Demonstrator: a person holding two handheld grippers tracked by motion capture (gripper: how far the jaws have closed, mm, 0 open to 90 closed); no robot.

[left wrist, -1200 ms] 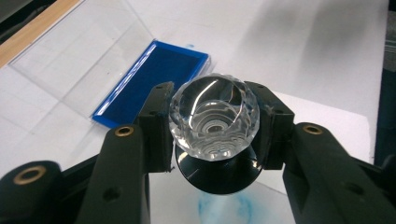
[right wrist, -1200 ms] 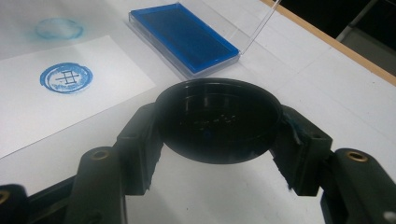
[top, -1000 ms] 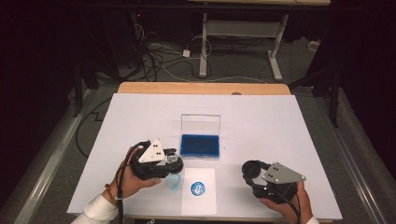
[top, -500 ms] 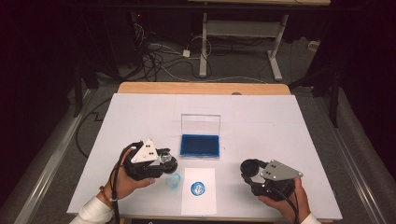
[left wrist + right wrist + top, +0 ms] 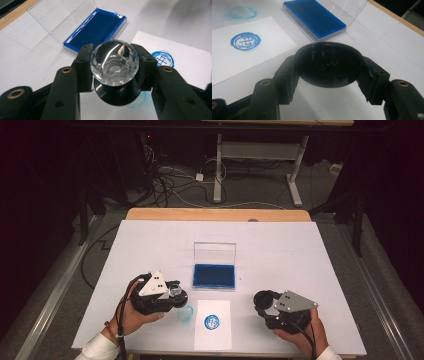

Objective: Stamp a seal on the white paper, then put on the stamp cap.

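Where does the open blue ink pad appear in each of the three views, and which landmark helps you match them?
High view: the ink pad lies mid-table, just beyond the white paper.
Left gripper view: ink pad at upper centre, beyond the clear-knobbed stamp.
Right gripper view: ink pad at top centre, beyond the black cap.
Shared landmark: the round blue stamp print on the paper.

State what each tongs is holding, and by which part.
Left tongs: the stamp, clamped by the sides of its clear faceted knob. Right tongs: a black round cap, gripped across its rim, open side up.
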